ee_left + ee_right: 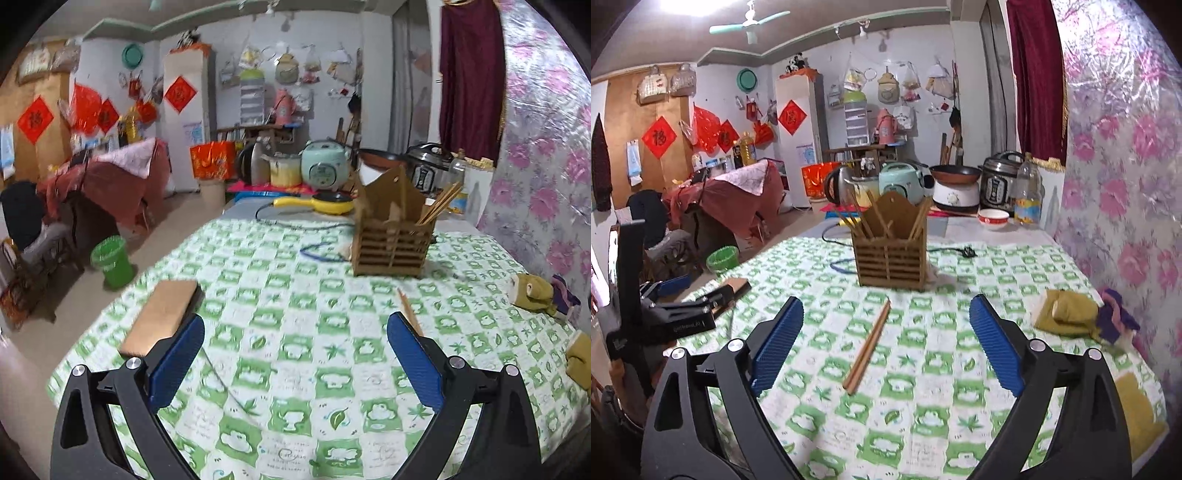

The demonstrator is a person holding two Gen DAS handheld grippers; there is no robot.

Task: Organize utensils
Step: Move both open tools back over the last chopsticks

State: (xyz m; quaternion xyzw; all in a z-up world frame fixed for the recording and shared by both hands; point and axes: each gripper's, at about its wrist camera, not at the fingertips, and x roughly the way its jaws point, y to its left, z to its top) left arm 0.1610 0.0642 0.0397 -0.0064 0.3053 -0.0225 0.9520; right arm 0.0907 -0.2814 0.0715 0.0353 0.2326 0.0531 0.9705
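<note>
A wooden slatted utensil holder (889, 258) stands mid-table with several chopsticks upright in it; it also shows in the left wrist view (391, 240). A pair of wooden chopsticks (868, 347) lies flat on the green checked tablecloth (923, 406), between and just ahead of my right gripper's fingers. My right gripper (886, 325) is open and empty above them. My left gripper (295, 339) is open and empty; the chopsticks' tip (408, 312) shows by its right finger. The left gripper also shows at the left in the right wrist view (676, 295).
A flat wooden block (162, 314) lies at the table's left edge. Olive cloth items (1067, 314) lie at the right by the floral wall. A blue cable (317, 253), a yellow pan (321, 202), a bowl (993, 218) and cookers stand behind the holder.
</note>
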